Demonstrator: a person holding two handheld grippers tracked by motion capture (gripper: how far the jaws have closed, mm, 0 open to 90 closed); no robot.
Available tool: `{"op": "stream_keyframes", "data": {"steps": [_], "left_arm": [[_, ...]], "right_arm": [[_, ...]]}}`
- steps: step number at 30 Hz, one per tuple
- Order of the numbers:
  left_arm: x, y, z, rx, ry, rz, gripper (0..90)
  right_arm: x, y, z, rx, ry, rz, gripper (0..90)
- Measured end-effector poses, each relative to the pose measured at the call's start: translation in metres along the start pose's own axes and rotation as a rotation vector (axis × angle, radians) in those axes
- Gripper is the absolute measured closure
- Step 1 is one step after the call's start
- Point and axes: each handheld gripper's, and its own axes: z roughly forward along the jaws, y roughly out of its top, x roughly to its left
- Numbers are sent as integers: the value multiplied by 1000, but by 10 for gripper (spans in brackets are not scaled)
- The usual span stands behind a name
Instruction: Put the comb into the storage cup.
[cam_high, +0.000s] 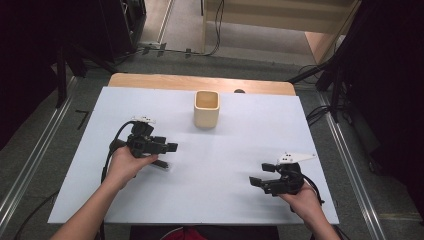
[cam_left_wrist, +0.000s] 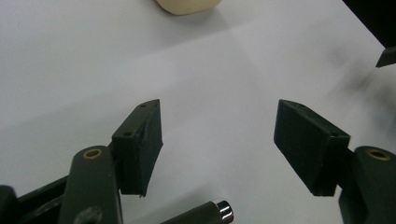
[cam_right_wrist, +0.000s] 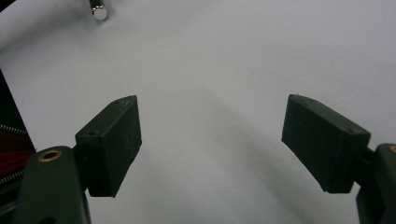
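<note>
A beige square cup (cam_high: 206, 109) stands upright at the back middle of the white sheet; its base shows at the top of the left gripper view (cam_left_wrist: 187, 5). My left gripper (cam_high: 169, 155) is at the left of the sheet, pointing right, with its jaws wide apart (cam_left_wrist: 219, 144). A dark cylindrical stick with a silver end (cam_left_wrist: 208, 213) lies on the sheet just under and behind those jaws, and neither pad touches it. My right gripper (cam_high: 260, 175) rests near the front right, open and empty (cam_right_wrist: 210, 144). The silver end (cam_right_wrist: 99, 9) shows far off in the right gripper view.
The white sheet (cam_high: 235, 140) covers a wooden table whose far edge (cam_high: 200, 81) is bare. Metal rails (cam_high: 30, 160) run along both sides on the floor. Dark stands and cables (cam_high: 320, 75) are beyond the far corners.
</note>
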Motion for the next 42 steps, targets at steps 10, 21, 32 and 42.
{"op": "stream_keyframes", "data": {"steps": [10, 21, 32, 42], "left_arm": [[1, -12, 8, 67, -17, 67, 900], [11, -20, 20, 141, 0, 16, 900], [14, -26, 22, 177, 1, 2, 900], [16, -32, 15, 201, -10, 3, 900]], "right_arm": [[0, 0, -1, 0, 3, -5, 182], [-1, 0, -1, 0, 0, -3, 182], [-1, 0, -1, 0, -2, -3, 182], [-1, 0, 0, 3, -6, 0, 183]]}}
